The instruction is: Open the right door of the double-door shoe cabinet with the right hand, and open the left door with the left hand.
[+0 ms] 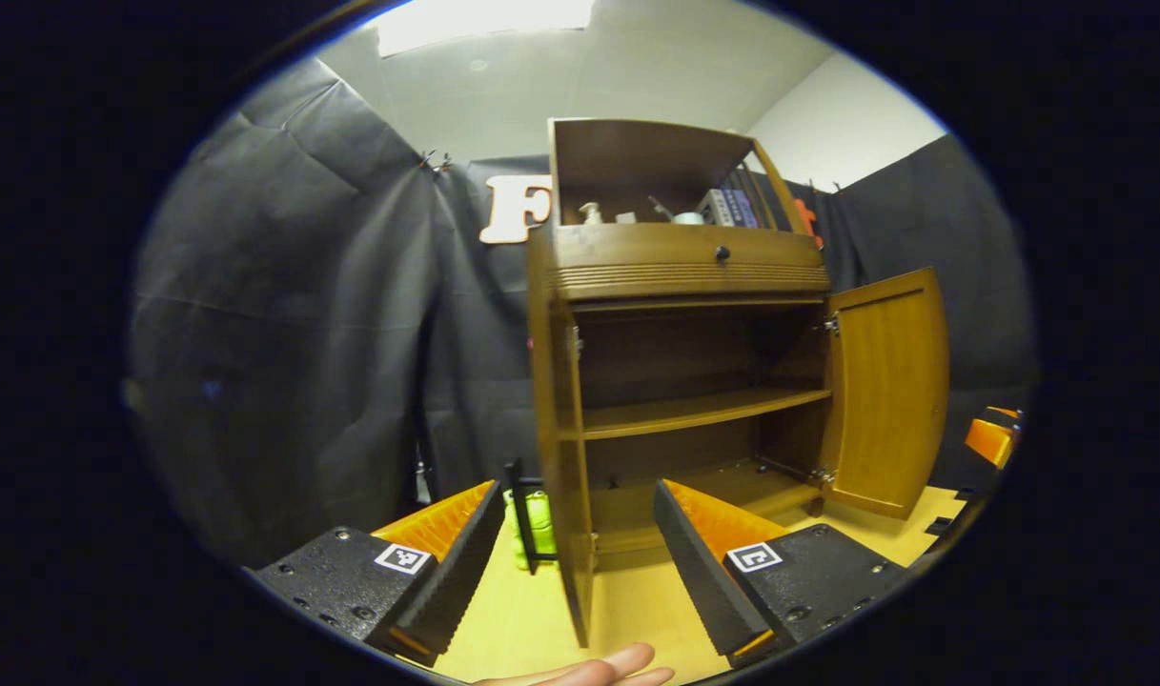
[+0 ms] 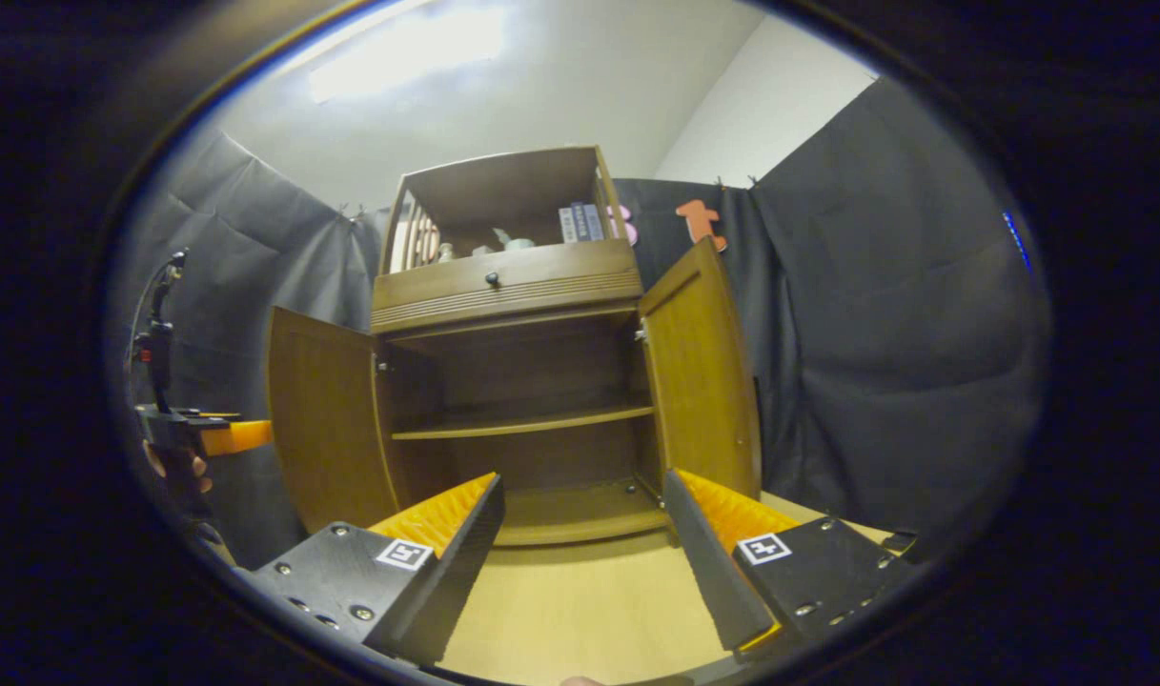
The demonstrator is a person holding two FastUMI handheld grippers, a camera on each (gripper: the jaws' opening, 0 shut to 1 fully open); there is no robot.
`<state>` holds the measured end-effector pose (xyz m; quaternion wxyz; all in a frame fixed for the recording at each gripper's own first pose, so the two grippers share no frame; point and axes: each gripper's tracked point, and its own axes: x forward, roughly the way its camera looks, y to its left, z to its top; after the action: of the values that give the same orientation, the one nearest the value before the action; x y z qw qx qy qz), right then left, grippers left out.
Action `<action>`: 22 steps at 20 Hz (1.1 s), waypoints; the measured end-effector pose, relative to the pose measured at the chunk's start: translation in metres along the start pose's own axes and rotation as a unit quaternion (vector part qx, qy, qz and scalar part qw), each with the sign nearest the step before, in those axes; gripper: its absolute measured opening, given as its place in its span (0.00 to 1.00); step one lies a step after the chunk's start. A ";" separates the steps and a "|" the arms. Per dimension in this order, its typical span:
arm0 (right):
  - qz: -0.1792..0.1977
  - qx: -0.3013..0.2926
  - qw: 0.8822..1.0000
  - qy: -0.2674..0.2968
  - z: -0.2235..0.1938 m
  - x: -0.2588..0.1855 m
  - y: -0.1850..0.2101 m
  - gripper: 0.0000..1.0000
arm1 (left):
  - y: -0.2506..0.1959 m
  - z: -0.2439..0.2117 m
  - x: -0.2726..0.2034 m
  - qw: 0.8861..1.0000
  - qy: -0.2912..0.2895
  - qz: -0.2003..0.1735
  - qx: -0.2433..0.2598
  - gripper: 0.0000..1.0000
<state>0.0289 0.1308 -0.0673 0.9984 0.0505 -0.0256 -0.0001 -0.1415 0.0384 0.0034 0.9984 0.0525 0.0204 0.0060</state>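
Shoe cabinet [image 2: 518, 381] at far centre – left door [image 2: 327, 419] and right door [image 2: 703, 372] swung wide. Left gripper [image 1: 580, 562] and right gripper [image 2: 584, 562] spread, holding nothing – near the doors.

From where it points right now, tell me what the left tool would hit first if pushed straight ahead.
Most likely the left door. It stands open, edge-on, between the left tool's spread fingers, nearer than the shoe cabinet's shelves. Depth is hard to judge through the fisheye, so how soon it would touch is unclear.
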 end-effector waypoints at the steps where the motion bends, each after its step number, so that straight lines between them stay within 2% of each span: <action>1: -0.009 -0.002 1.000 -0.001 0.001 0.003 -0.005 1.00 | -0.010 0.005 0.000 1.000 -0.007 -0.005 0.000 0.97; 2: -0.016 0.000 1.000 -0.001 0.002 0.006 -0.009 1.00 | -0.018 0.011 0.001 1.000 -0.014 -0.009 -0.001 0.99; 4: -0.011 0.000 1.000 -0.008 0.008 0.010 -0.009 1.00 | -0.036 0.019 0.005 1.000 -0.025 -0.013 -0.007 0.97; 5: -0.007 -0.001 1.000 -0.014 0.014 0.013 -0.008 1.00 | -0.044 0.024 0.008 0.999 -0.031 -0.012 -0.007 0.99; 6: -0.002 -0.010 1.000 -0.016 0.016 0.016 -0.010 1.00 | -0.050 0.026 0.010 0.999 -0.035 -0.011 -0.006 0.97; 10: -0.018 -0.049 0.998 -0.019 0.030 0.028 -0.028 1.00 | -0.079 0.029 0.030 0.999 -0.039 -0.026 -0.022 0.99; 13: 0.007 -0.034 0.999 -0.008 0.039 0.043 -0.023 0.97 | -0.096 0.027 0.046 0.998 -0.035 -0.030 -0.037 0.97; 15: 0.031 -0.016 0.999 0.007 0.041 0.055 -0.018 1.00 | -0.112 0.027 0.052 0.997 -0.034 -0.044 -0.048 0.99; 16: 0.035 -0.010 0.999 0.014 0.041 0.061 -0.019 0.97 | -0.120 0.023 0.058 0.997 -0.029 -0.049 -0.054 0.99; 17: 0.036 -0.010 0.999 0.020 0.042 0.067 -0.020 0.97 | -0.127 0.021 0.062 0.997 -0.026 -0.053 -0.053 0.97; 18: 0.034 -0.014 0.999 0.023 0.042 0.072 -0.021 1.00 | -0.133 0.019 0.067 0.997 -0.023 -0.054 -0.052 0.99; 22: 0.039 -0.025 0.999 0.023 0.045 0.091 -0.018 1.00 | -0.149 0.021 0.083 0.998 -0.024 -0.040 -0.052 0.99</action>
<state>0.1174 0.1078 -0.0198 0.9989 0.0249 -0.0043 0.0394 -0.0567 -0.1111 0.0050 0.9994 0.0001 -0.0018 -0.0338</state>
